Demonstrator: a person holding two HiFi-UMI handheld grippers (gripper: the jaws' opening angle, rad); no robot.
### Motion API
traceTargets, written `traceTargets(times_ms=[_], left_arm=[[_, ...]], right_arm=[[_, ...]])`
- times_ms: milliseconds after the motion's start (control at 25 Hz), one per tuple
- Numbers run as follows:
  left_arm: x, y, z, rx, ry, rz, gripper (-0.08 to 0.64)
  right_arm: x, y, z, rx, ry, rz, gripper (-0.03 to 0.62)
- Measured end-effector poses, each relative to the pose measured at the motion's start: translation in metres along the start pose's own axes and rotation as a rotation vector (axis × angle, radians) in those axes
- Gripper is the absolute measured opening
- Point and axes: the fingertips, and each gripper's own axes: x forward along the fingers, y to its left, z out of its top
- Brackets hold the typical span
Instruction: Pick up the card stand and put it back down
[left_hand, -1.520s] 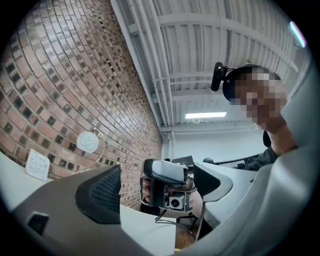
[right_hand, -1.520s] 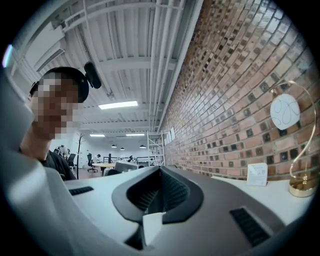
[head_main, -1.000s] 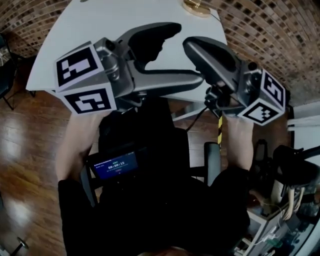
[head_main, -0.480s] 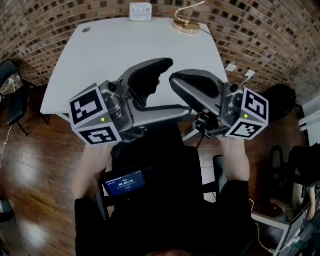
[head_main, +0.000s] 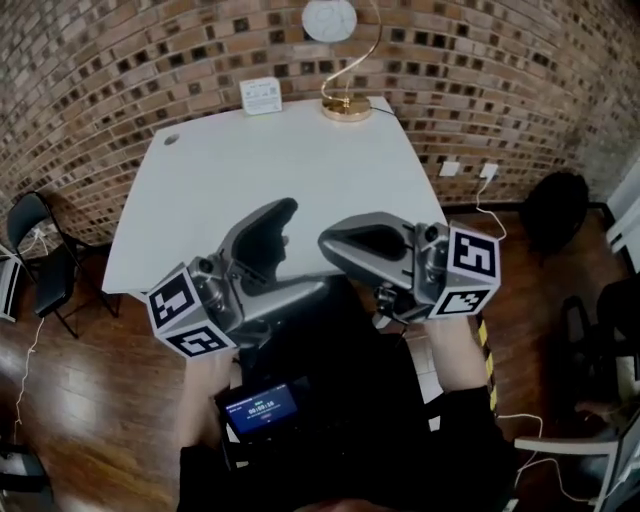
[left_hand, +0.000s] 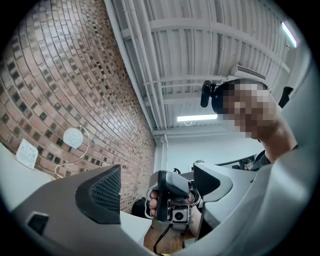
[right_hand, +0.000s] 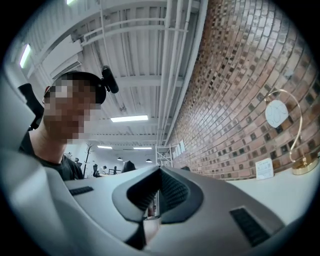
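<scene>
Brick wall (head_main: 120, 60) backed the far edge of the white tabletop (head_main: 300, 170). Wooden floor (head_main: 90, 360) lay open down both sides of it, with a black folding chair (head_main: 40, 250) off the near left corner. The card stand (head_main: 262, 95) stood upright at that far edge, close to the wall. It was near the round base of a gold lamp (head_main: 346, 108) and apart from it. A broad white stretch of tabletop lay between the card stand and the person.

Both claws hung at the near edge, close to the person's chest, side by side and tipped a little upward toward the wall. The left claw (left_hand: 157, 185) had its jaws wide apart and gripped nothing; between them only the person's other hand (left_hand: 152, 202) showed, further off. The right claw (right_hand: 159, 192) had its ribbed pads pressed together, with nothing between them. A small lit screen (head_main: 262, 408) sat below the claws, against the person's chest.
</scene>
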Motion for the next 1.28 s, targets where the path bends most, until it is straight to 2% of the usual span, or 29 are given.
traceTargets(times_ms=[280,480,640,800,1000,1280], left_arm=[[-0.03,0.006,-0.004,-0.044,-0.103,0.042,0.449],[-0.031,0.008,-0.01,-0.065,-0.087,0.056,0.449],[-0.029,-0.006,0.003,-0.044,-0.105,0.02,0.449],[-0.032,-0.019,0.0,-0.03,-0.079,-0.026,0.449],[-0.03,-0.015,0.01,-0.045,-0.122,-0.028,0.449],[-0.021,-0.019,-0.012,-0.059,-0.041,-0.013,0.448]], right_arm=[[0.013,0.014,0.002,-0.06,0.012,0.022,0.011],[0.014,0.015,-0.014,-0.045,0.073,0.037,0.011],[0.016,0.019,-0.011,-0.057,0.058,0.03,0.011],[0.022,0.029,0.0,-0.108,0.024,0.033,0.011],[0.017,0.029,-0.001,-0.116,0.053,0.022,0.011],[0.002,0.019,-0.002,-0.106,0.064,-0.016,0.011]])
